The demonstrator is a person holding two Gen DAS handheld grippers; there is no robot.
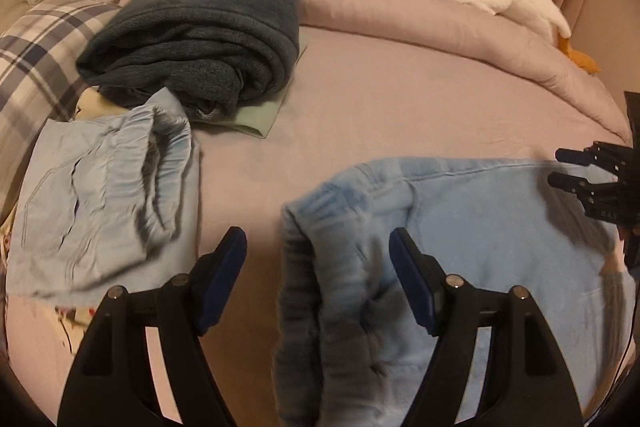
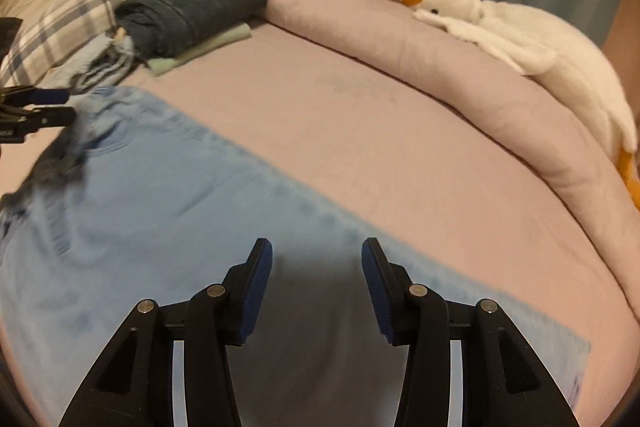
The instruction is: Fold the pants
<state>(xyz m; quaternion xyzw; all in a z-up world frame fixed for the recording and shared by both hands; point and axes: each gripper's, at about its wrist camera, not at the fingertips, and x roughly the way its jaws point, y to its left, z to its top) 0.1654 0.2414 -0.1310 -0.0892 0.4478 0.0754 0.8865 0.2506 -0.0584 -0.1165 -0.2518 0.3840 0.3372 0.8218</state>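
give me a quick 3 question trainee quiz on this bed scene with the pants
1. True or false: the left hand-held gripper is clamped on the light blue pants.
2. Multiple choice: the dark folded garment rests on A) a pale green folded cloth, B) the plush goose, C) the bare floor.
3. Fill in: the plush goose has an ______ beak.

Key
1. False: both jaws stand apart above the cloth; the right hand-held gripper is open too.
2. A, the pale green cloth.
3. Orange.
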